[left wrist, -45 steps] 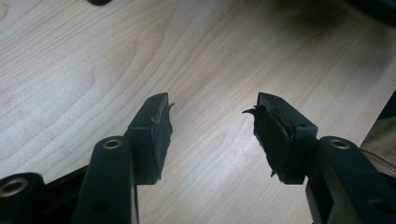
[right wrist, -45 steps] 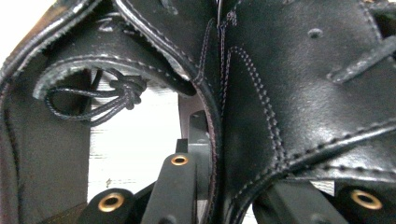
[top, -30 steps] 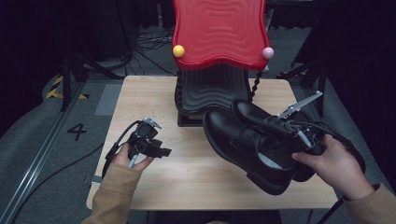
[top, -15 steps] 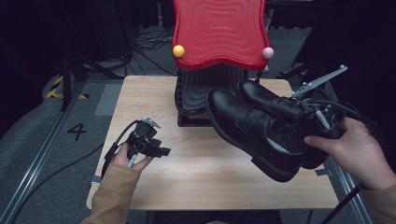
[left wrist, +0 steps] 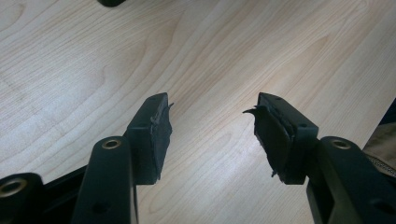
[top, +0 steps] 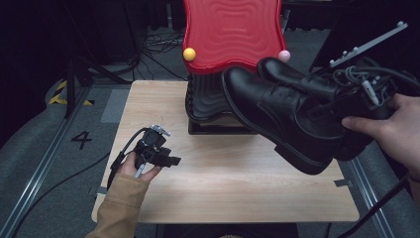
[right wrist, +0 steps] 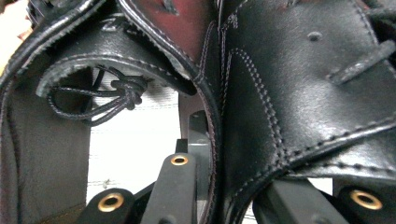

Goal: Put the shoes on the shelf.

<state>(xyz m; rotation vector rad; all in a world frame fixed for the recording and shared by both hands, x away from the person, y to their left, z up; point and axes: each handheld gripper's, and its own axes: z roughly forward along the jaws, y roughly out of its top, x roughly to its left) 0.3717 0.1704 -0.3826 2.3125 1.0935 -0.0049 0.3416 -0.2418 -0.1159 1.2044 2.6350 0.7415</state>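
Two black leather lace-up shoes (top: 292, 116) hang side by side in the air over the table's right half, toes pointing left toward the red stand. My right gripper (top: 367, 94) is shut on their collars at the heel end. In the right gripper view the gripper (right wrist: 215, 172) pinches the leather edges of both shoes (right wrist: 299, 93) together, and a knotted lace (right wrist: 126, 91) lies inside the left one. My left gripper (top: 166, 161) rests low over the table's left side. It stands open, with bare wood between its fingers (left wrist: 152, 133).
A red wavy panel (top: 230, 29) with a yellow ball (top: 188, 54) and a pink ball (top: 283, 55) tops a black ribbed base (top: 205, 99) at the back of the wooden table (top: 223, 198). Cables and a rail lie on the floor to the left.
The right hand has lifted both shoes off the table, up and to the right. The left gripper has stayed where it was, open.
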